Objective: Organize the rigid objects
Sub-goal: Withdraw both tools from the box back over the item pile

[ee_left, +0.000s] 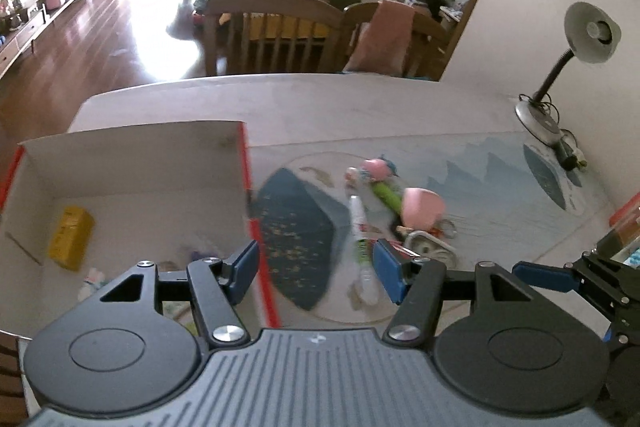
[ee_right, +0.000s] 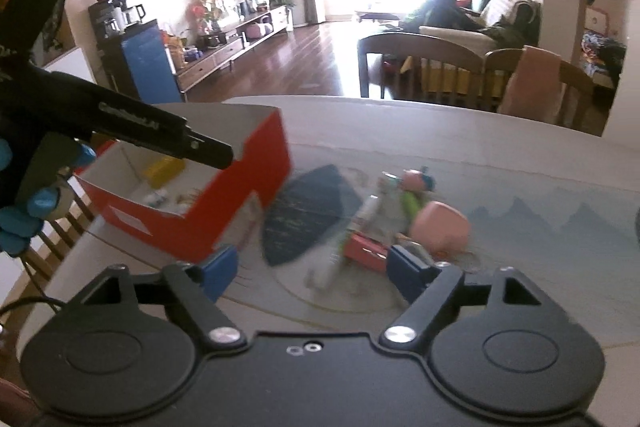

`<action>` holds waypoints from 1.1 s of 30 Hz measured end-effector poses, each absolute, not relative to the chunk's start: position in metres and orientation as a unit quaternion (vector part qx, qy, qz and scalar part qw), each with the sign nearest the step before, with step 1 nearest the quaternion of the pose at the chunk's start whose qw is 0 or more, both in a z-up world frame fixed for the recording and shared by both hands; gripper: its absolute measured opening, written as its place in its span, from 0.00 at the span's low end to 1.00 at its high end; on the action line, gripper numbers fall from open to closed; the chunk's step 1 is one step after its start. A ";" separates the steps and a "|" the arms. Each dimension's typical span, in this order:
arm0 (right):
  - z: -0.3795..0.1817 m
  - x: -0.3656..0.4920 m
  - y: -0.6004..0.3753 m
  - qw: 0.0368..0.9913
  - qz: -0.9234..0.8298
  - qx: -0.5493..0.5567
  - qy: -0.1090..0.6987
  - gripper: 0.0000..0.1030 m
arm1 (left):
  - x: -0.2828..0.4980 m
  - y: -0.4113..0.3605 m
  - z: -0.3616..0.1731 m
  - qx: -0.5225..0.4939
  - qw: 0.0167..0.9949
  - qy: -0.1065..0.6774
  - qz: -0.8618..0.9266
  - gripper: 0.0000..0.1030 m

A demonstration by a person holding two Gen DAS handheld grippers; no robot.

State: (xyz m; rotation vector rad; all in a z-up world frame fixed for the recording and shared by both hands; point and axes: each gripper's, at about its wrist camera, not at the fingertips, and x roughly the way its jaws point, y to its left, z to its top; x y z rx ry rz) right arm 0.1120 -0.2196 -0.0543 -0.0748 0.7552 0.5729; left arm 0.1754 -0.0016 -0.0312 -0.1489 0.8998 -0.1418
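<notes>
Left gripper hanging over red box edge, jaws gaping wide, holding nothing. Right gripper hovering near clutter, jaws spread wide, gripping nothing. Yellow carton sitting inside box. Pink cup, white tube, green toy lying piled on mat beside box.

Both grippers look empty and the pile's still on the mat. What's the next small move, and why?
Probably ease the right gripper forward onto the pink cup. Its jaws stand open and empty, the cup is the nearest item on that side, and the red box sits open to the left. The left gripper is open too, near the white tube.
</notes>
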 end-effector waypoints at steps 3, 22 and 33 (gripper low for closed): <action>-0.061 0.117 -0.237 0.889 0.271 -0.035 0.367 0.83 | 0.178 -0.018 -0.038 -0.072 0.896 0.434 -0.060 0.75; -0.117 0.159 -0.279 0.871 0.283 -0.113 0.384 0.81 | 0.198 -0.095 -0.110 -0.023 0.886 0.462 -0.031 0.81; -0.145 0.171 -0.261 0.858 0.307 -0.181 0.369 0.74 | 0.207 -0.099 -0.151 -0.031 0.873 0.486 -0.003 0.81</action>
